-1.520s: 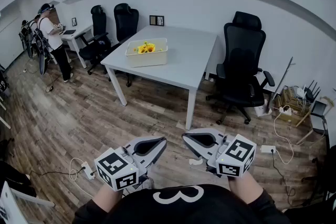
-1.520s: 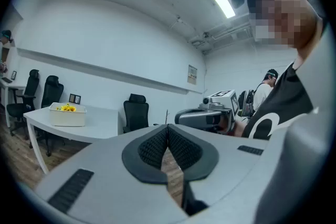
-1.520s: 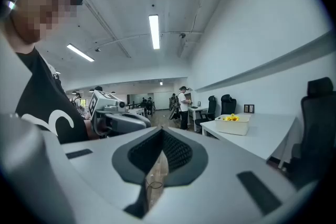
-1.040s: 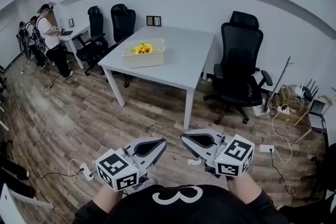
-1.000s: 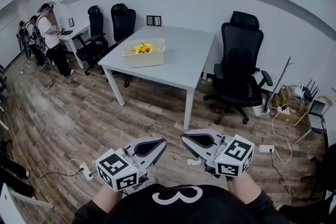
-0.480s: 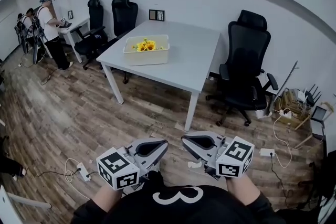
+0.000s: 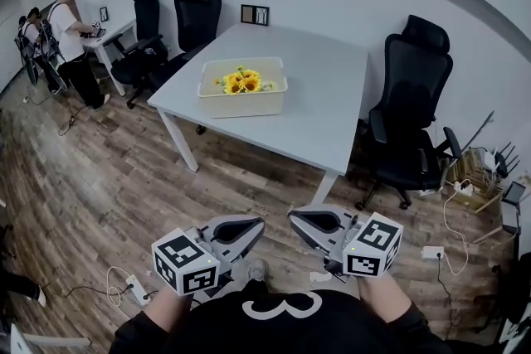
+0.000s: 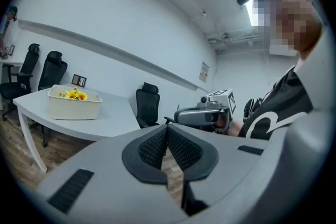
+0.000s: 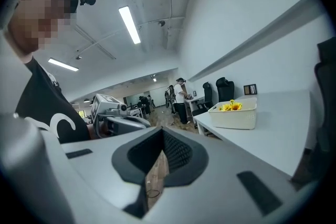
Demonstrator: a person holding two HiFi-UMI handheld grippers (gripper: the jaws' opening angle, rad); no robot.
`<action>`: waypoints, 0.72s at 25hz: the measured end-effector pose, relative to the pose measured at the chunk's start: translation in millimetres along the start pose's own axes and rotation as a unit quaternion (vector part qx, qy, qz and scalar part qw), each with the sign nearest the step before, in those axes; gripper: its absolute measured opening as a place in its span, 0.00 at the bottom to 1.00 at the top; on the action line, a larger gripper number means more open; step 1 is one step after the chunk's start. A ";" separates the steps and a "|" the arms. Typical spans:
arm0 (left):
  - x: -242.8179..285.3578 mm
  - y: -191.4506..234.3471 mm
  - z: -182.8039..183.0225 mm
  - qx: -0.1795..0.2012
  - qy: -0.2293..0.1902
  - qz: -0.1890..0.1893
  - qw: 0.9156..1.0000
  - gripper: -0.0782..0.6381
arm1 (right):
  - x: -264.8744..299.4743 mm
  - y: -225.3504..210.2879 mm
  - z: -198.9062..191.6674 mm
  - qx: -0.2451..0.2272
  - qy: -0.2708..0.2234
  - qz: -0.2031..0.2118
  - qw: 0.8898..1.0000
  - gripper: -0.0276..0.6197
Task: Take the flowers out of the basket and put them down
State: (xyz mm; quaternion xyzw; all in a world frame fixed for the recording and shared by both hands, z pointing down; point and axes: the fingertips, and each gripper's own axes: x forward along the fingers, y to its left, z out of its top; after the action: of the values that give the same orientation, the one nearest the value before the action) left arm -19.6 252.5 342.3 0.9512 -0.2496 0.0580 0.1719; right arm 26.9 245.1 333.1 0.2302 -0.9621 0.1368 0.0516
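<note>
A white basket (image 7: 242, 96) stands on the white table (image 7: 328, 108) across the room, with yellow sunflowers (image 7: 241, 82) inside it. Both grippers are held low in front of my body, far short of the table. My left gripper (image 7: 257, 225) is shut and holds nothing; my right gripper (image 7: 294, 218) is shut and holds nothing as well. In the left gripper view the basket (image 8: 74, 107) and flowers (image 8: 73, 94) show far off to the left, past the closed left gripper (image 8: 168, 147). In the right gripper view the basket (image 9: 237, 116) sits to the right of the closed right gripper (image 9: 162, 153).
One black office chair (image 7: 412, 108) stands at the table's right side, and two more (image 7: 194, 13) stand behind its far left. People (image 7: 73, 27) stand at a desk far left. Cables and a power strip (image 7: 135, 288) lie on the wooden floor, with more cables (image 7: 465, 178) at right.
The head view has come nearer to the table, so the table and basket look larger and lower in the frame. Both grippers stay shut in the same place before my body.
</note>
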 end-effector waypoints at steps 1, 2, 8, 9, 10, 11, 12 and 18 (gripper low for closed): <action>3.0 19.1 8.0 -0.002 0.002 -0.001 1.000 0.13 | 13.6 -13.5 6.5 0.003 0.002 0.000 1.000 0.05; 5.9 38.1 16.5 -0.004 0.003 -0.002 1.000 0.13 | 27.3 -26.9 13.1 0.004 0.004 -0.001 1.000 0.05; 16.8 141.7 57.8 -0.009 0.003 0.007 1.000 0.13 | 106.2 -91.8 48.4 0.002 0.011 -0.003 1.000 0.05; 18.0 154.0 62.0 -0.012 0.004 0.007 1.000 0.13 | 115.8 -99.9 52.3 0.004 0.011 -0.002 1.000 0.05; 19.1 164.8 65.7 -0.014 0.005 0.006 1.000 0.13 | 124.1 -107.4 55.7 0.006 0.012 -0.001 1.000 0.05; 19.8 174.6 68.7 -0.017 0.006 0.005 1.000 0.13 | 131.4 -114.0 58.3 0.007 0.014 -0.002 1.000 0.05; 20.2 183.9 71.3 -0.020 0.007 0.005 1.000 0.13 | 137.8 -119.8 60.2 0.009 0.015 -0.002 1.000 0.05; 29.8 220.5 83.1 -0.048 -0.007 -0.009 0.999 0.13 | 158.2 -146.4 64.8 0.013 0.026 -0.004 1.000 0.05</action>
State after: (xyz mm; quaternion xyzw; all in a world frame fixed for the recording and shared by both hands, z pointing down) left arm -100.8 29.4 336.2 0.9443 -0.2450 0.0381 0.2162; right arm -49.1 33.3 331.8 0.2314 -0.9576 0.1550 0.0742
